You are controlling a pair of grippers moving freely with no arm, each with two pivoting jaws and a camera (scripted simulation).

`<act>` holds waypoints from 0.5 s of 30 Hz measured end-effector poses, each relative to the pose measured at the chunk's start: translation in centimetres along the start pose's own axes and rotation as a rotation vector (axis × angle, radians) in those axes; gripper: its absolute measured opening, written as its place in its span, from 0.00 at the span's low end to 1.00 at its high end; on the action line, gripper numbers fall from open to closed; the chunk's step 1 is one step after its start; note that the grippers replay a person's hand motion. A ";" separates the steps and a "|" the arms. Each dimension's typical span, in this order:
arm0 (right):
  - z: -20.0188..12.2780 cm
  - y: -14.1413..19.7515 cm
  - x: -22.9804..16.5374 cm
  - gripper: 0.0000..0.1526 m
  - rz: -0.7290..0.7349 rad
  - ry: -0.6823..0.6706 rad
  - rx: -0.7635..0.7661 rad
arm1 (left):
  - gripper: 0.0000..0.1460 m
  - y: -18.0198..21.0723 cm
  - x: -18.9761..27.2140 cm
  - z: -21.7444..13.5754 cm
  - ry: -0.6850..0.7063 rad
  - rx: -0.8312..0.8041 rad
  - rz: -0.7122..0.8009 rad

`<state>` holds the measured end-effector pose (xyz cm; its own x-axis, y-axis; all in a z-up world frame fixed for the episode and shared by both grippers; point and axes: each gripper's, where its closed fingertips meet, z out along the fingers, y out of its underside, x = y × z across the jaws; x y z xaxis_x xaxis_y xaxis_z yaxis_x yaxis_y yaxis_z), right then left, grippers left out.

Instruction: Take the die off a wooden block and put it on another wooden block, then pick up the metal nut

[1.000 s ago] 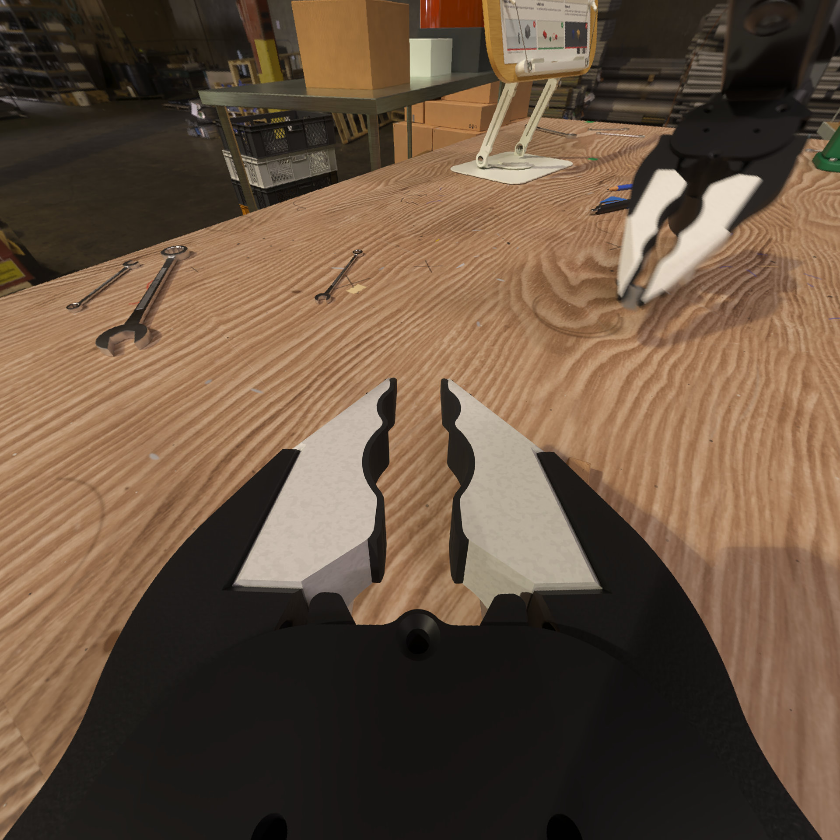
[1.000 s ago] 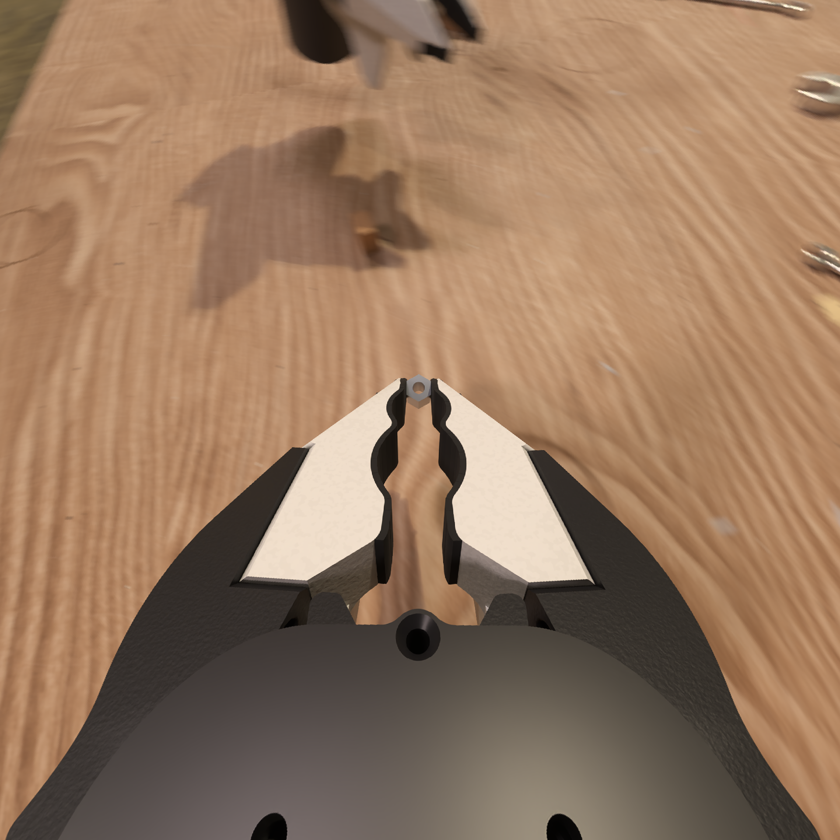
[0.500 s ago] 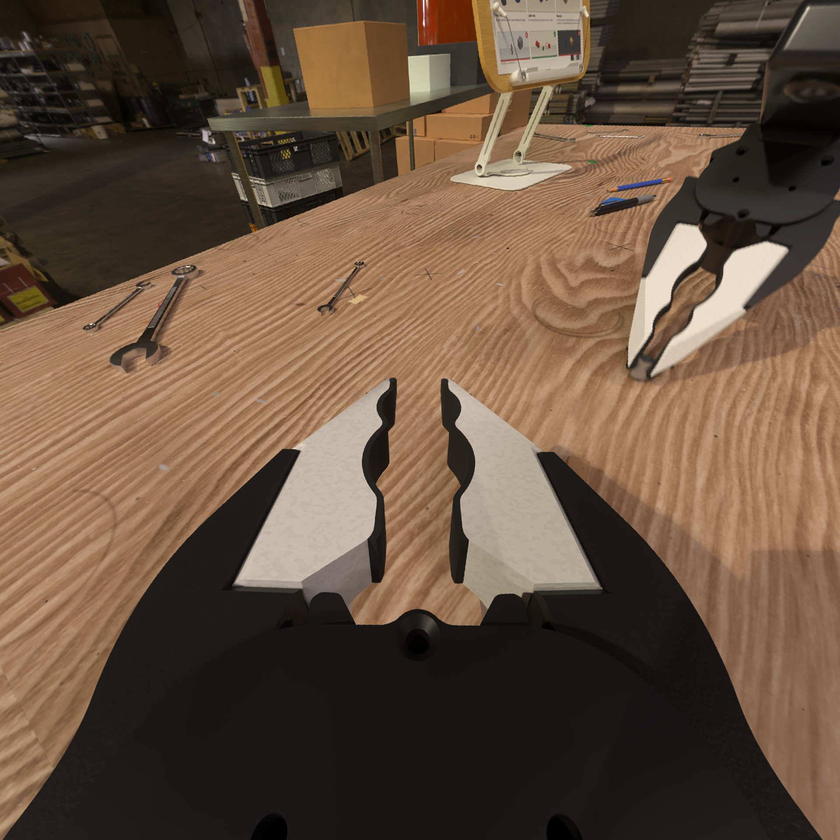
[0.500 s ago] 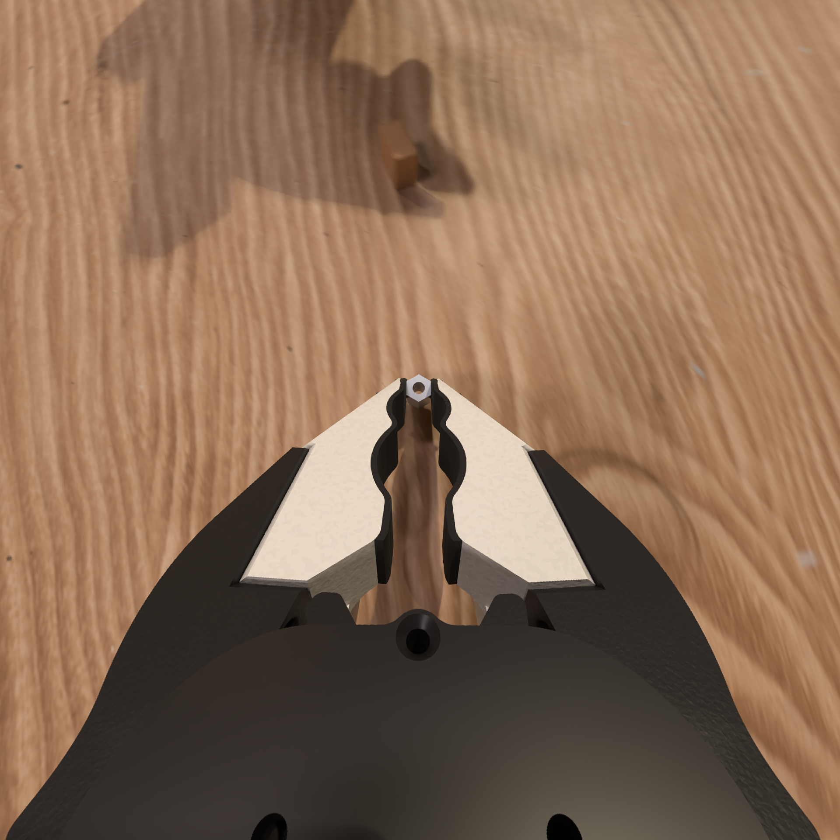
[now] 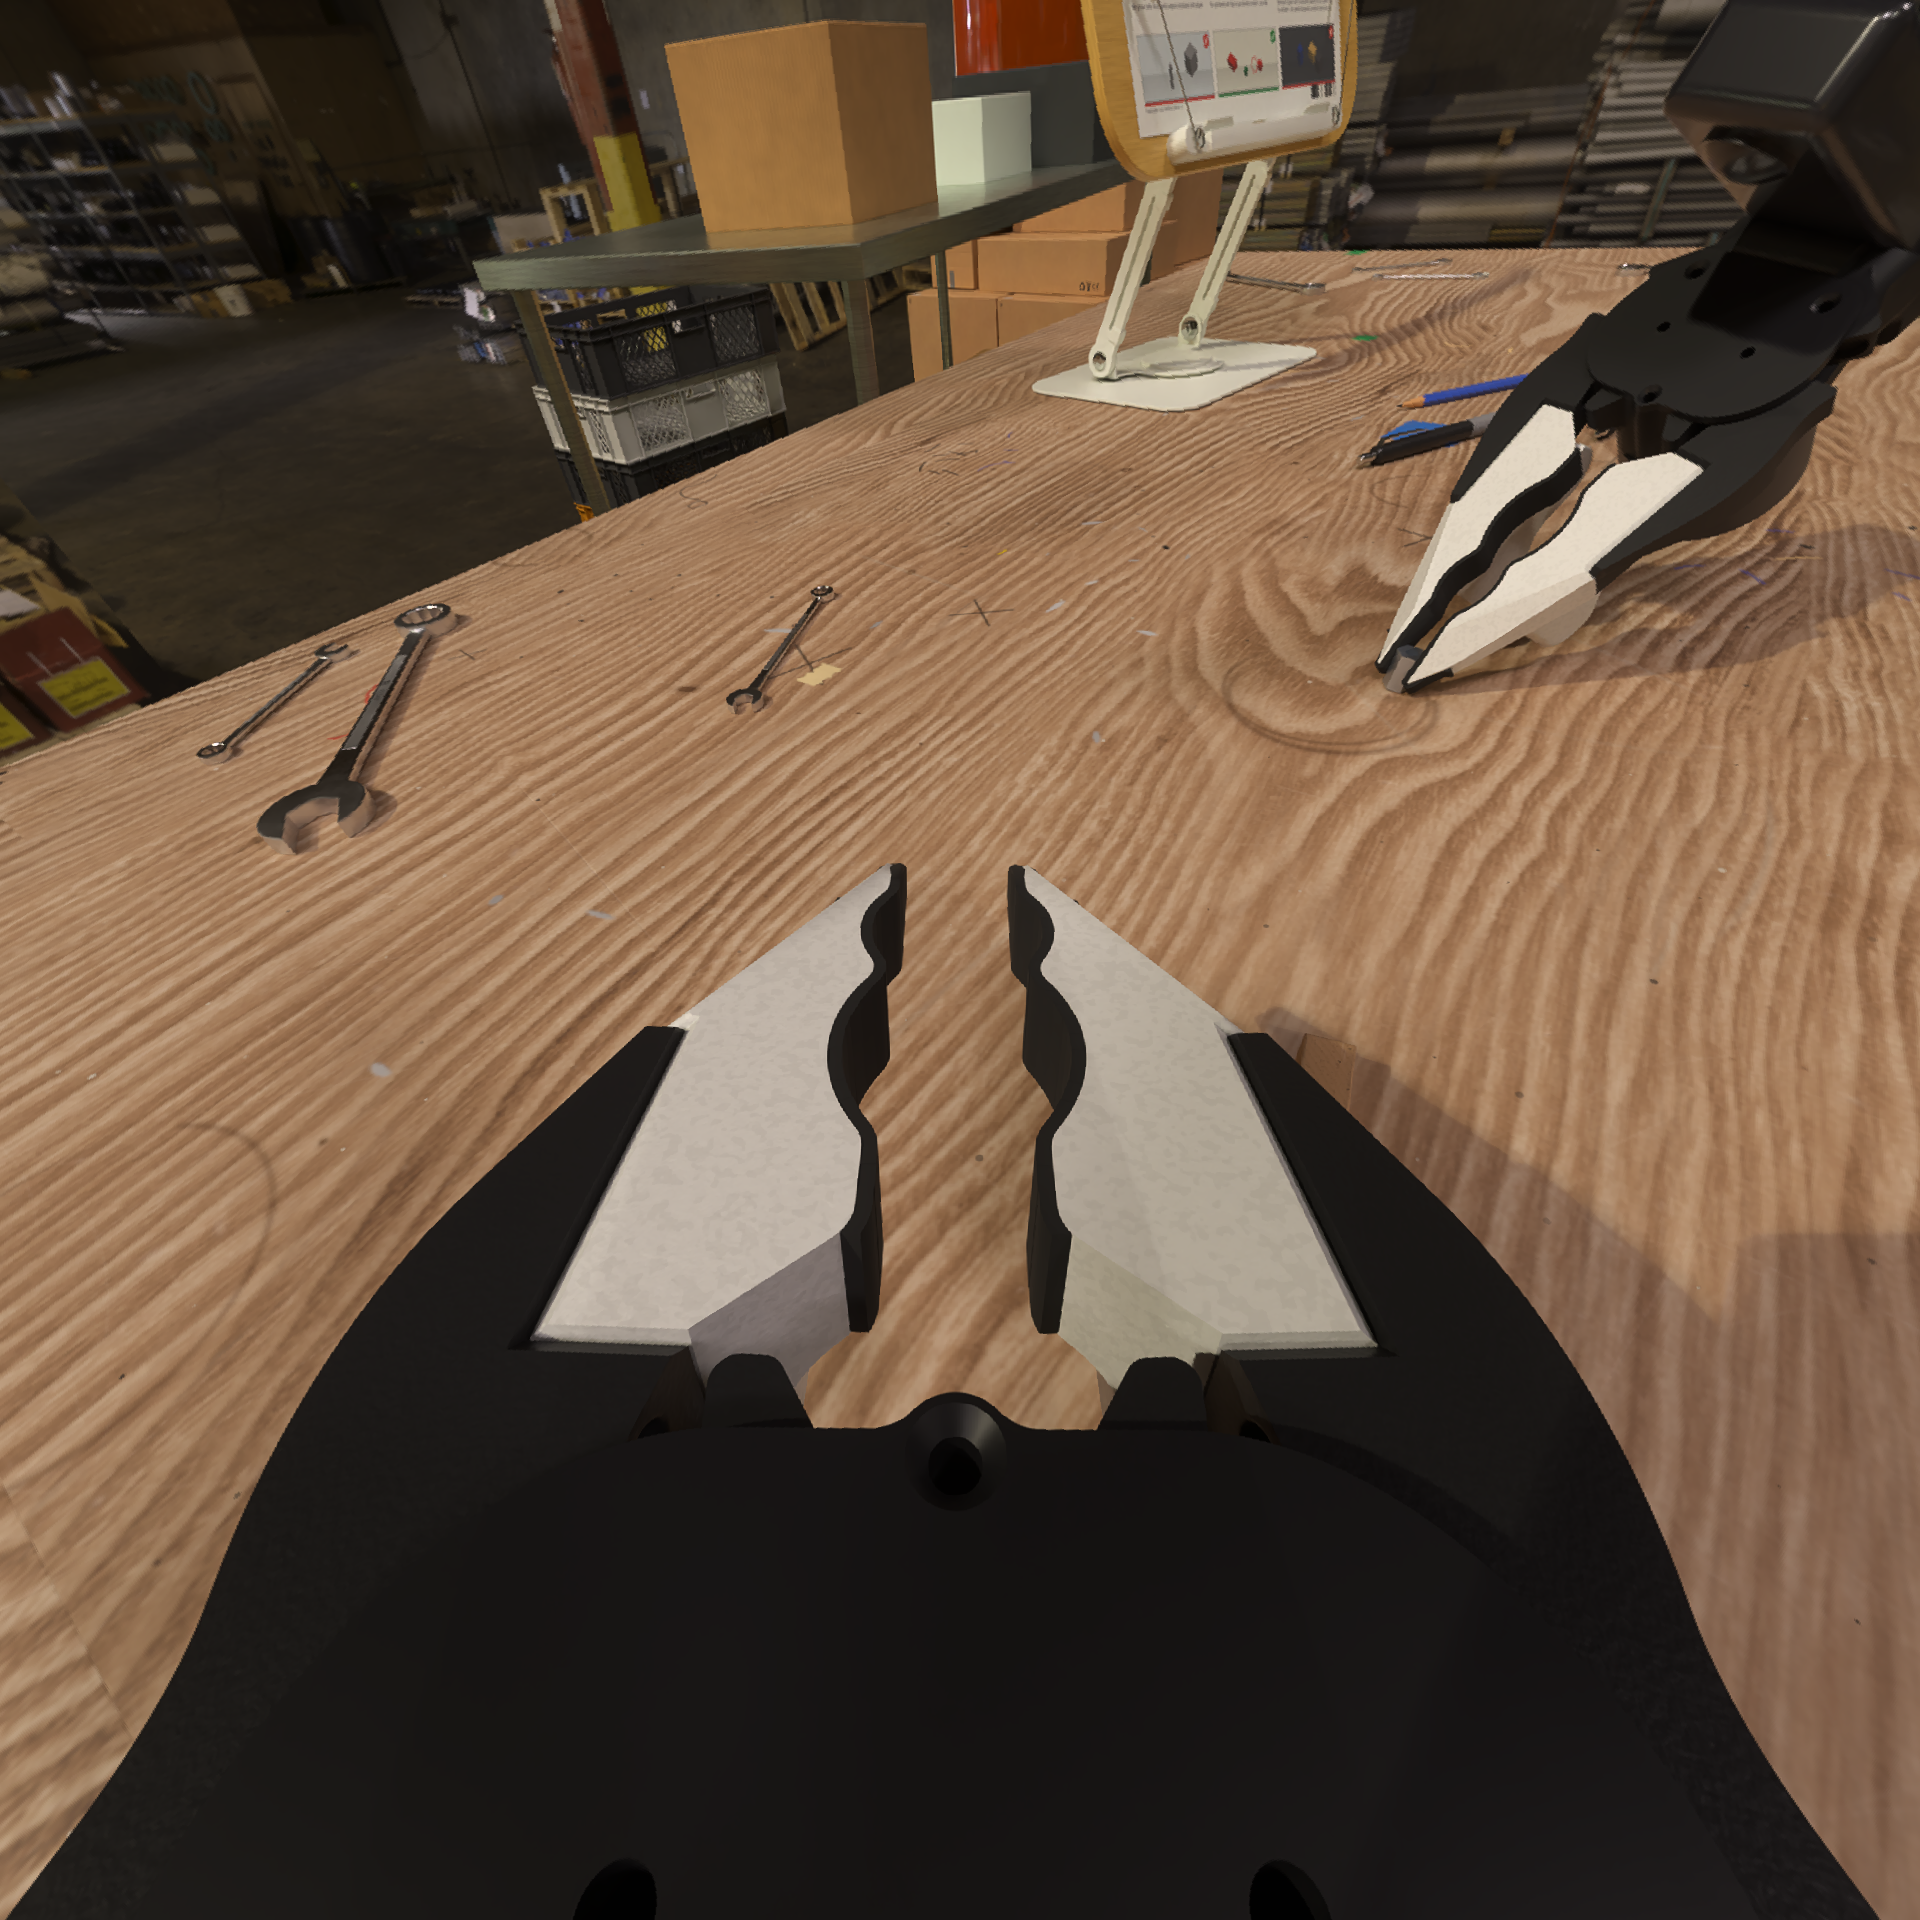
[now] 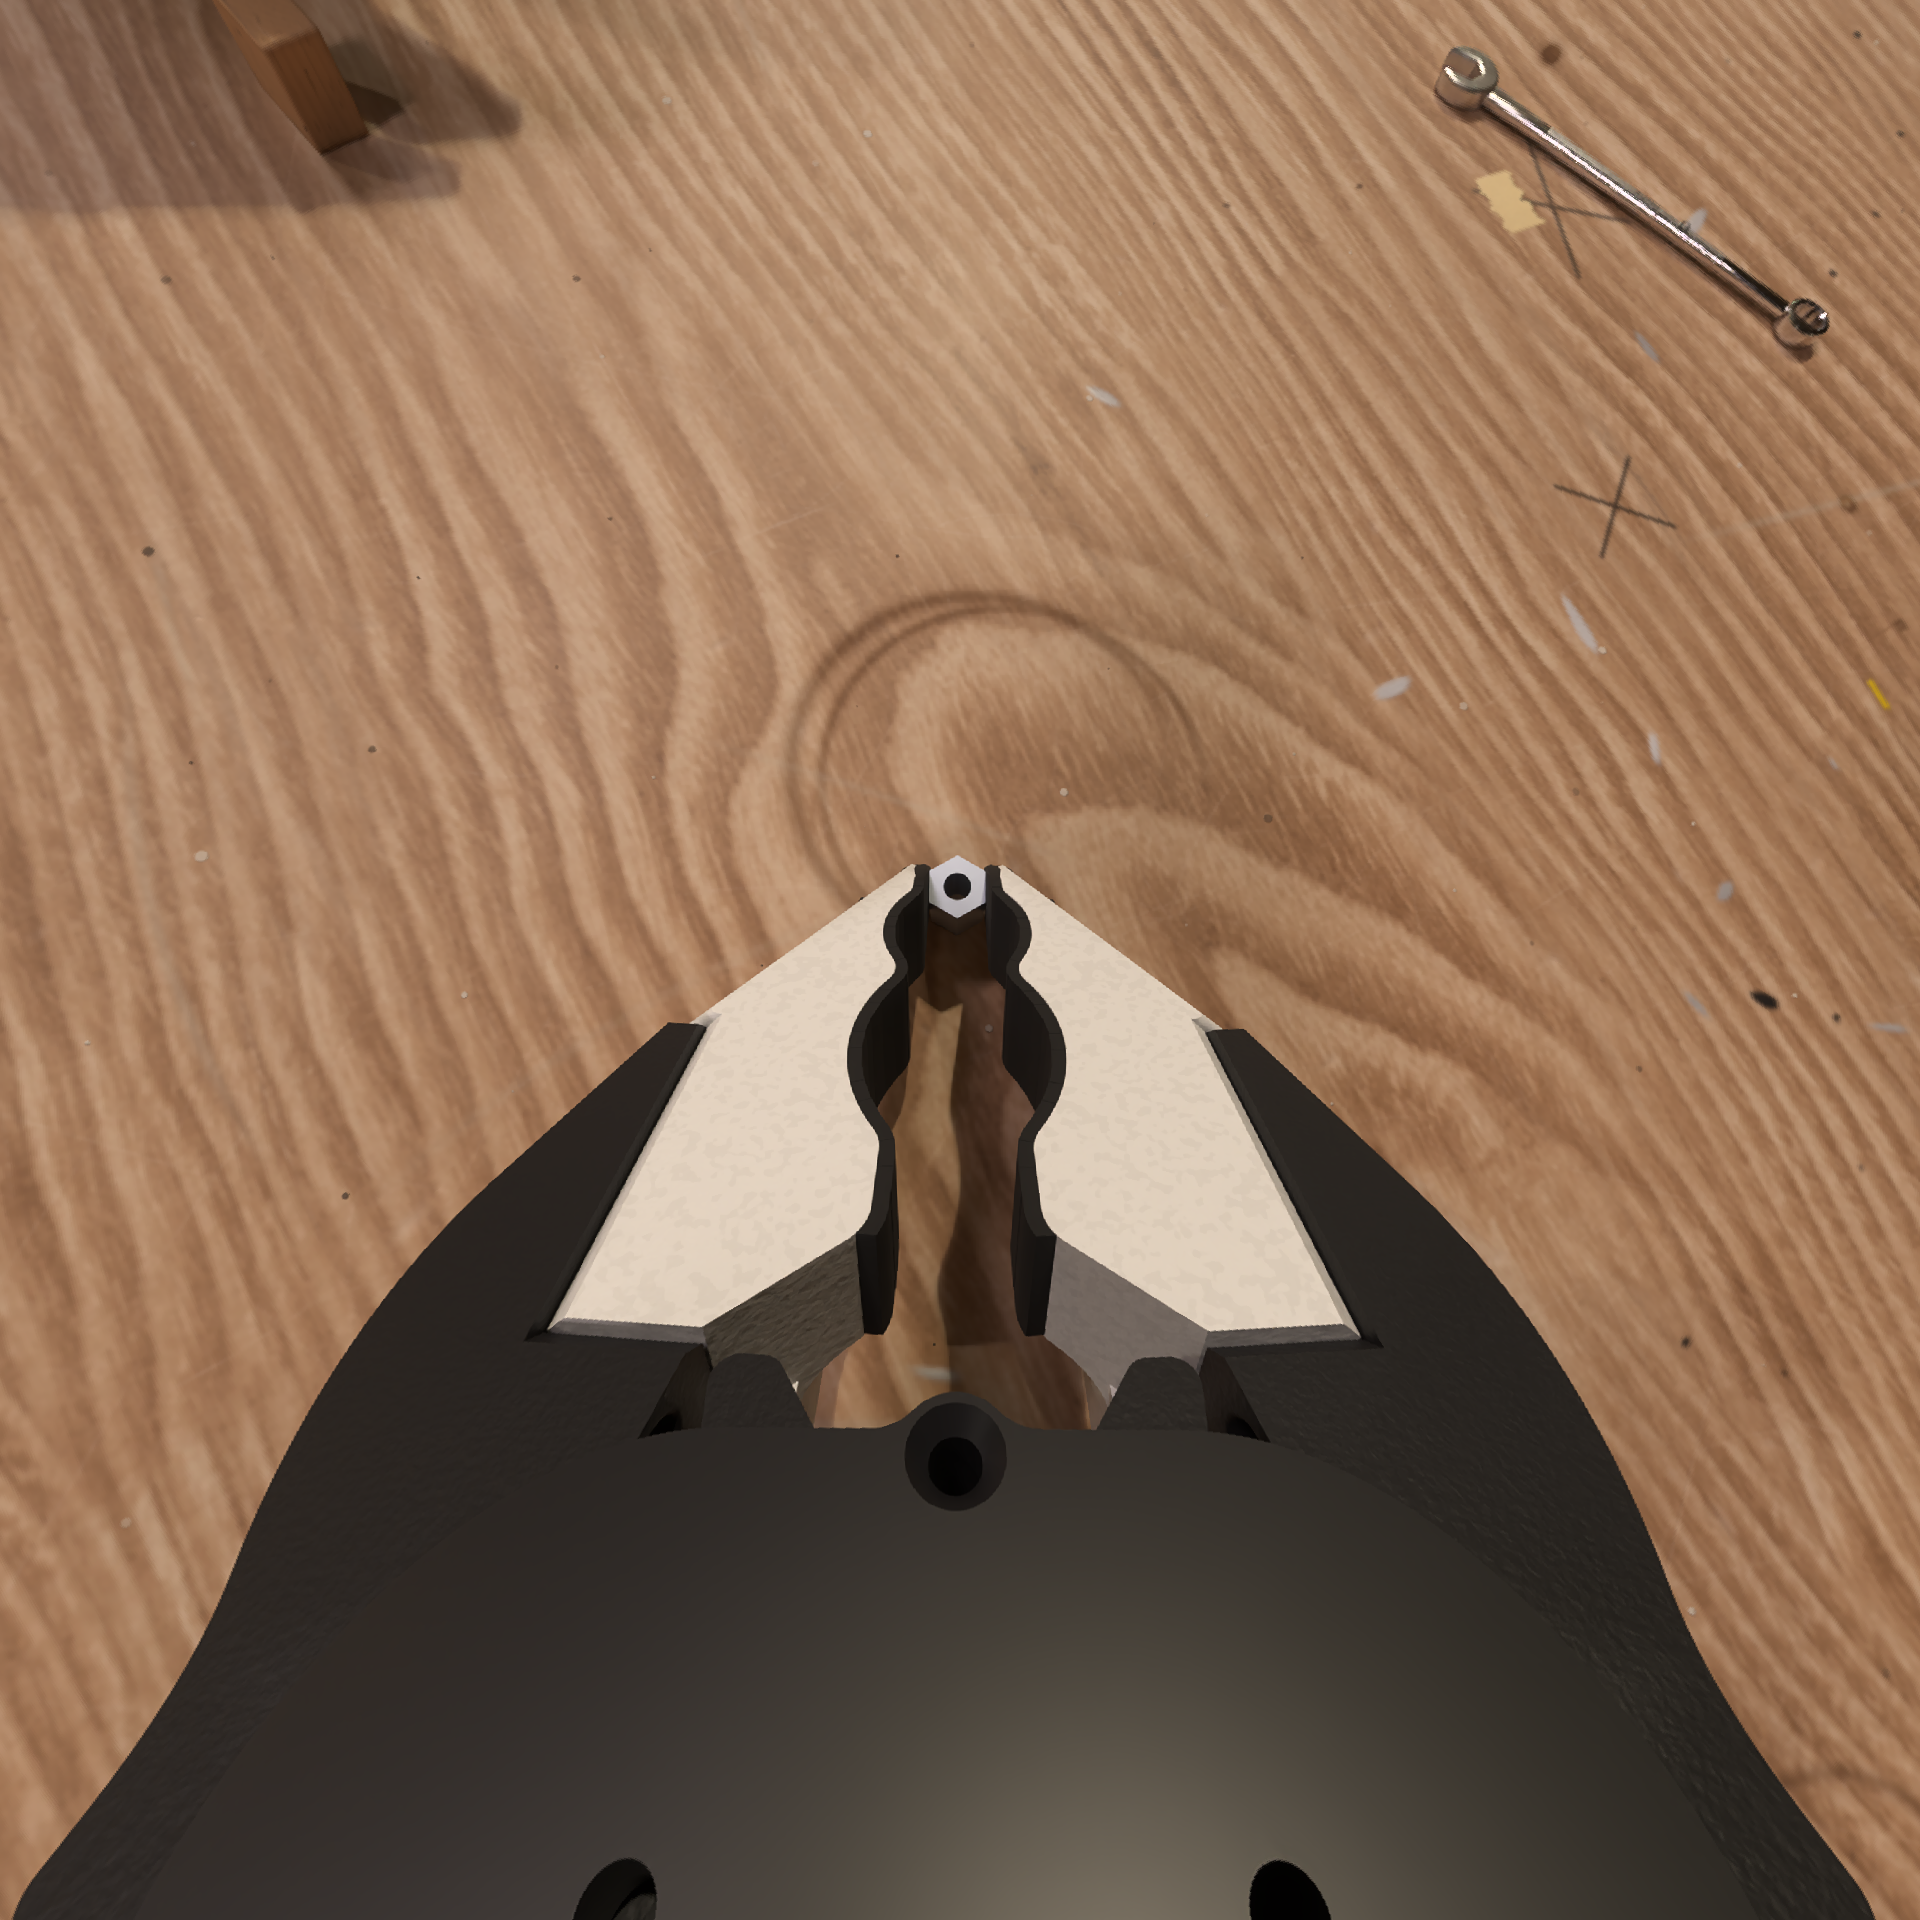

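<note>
My right gripper is shut on the small silver metal nut, pinched at its very fingertips. In the left wrist view that gripper is at the far right, tilted down, with the nut close above the wooden table beside a ring-shaped grain mark. My left gripper is open and empty, low over the table. A wooden block lies at the top left of the right wrist view. A block corner shows beside my left gripper's right finger. No die is in view.
Two wrenches lie at the table's left edge, and a small one lies farther in, also in the right wrist view. A board on a white stand and pens are at the back.
My right gripper, still shut on the nut, has come down and tilted towards the table. The block has slid to the top left of its view. My left gripper stays open.
</note>
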<state>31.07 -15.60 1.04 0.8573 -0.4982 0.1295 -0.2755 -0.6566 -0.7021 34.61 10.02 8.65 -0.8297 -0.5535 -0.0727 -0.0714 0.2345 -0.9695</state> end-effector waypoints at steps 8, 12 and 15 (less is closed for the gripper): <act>-0.5 -3.4 -0.4 0.07 0.080 -0.025 0.139 | 0.13 0.3 -0.1 0.2 -0.010 -0.024 0.005; -0.5 -7.6 -1.2 0.07 -0.023 -0.046 0.294 | 0.13 0.4 0.1 0.3 -0.006 -0.037 -0.022; -0.3 -11.0 -1.6 0.07 -0.123 -0.083 0.397 | 0.13 0.2 1.2 0.4 0.013 -0.031 -0.001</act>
<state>32.63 -7.76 8.76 0.9099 -0.3720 0.1833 0.0057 -0.4308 -0.9024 33.85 9.10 8.29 -0.8368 -0.5431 -0.0688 -0.0890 0.2591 -0.9617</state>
